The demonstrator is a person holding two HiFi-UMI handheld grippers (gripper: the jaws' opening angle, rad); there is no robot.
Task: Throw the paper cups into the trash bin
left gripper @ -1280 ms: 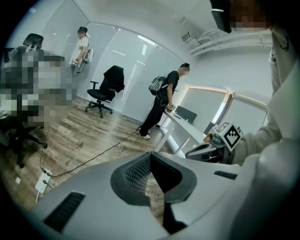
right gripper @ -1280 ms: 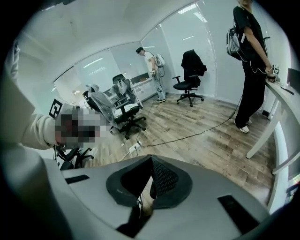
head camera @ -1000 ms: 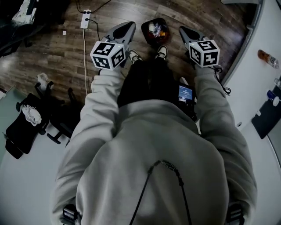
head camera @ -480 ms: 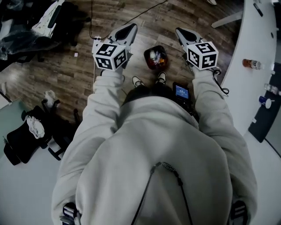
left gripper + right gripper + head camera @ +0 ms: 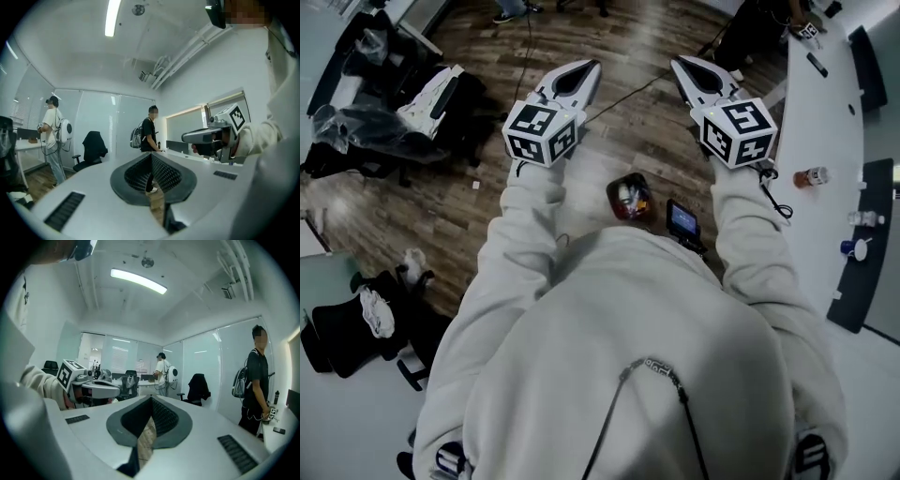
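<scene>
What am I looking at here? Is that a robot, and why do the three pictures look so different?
There is no robot. A person in a pale hooded top holds a hand tool with tongs in each hand. The head view comes from a camera on the person's head that looks steeply down. It shows the left tongs and the right tongs above a wooden floor. Each tool carries a marker cube. A small trash bin stands on the floor just in front of the person, with rubbish in it. The other two pictures come from cameras that ride on the tools and look along the tongs into an office. Both pairs of tongs are closed and hold nothing.
</scene>
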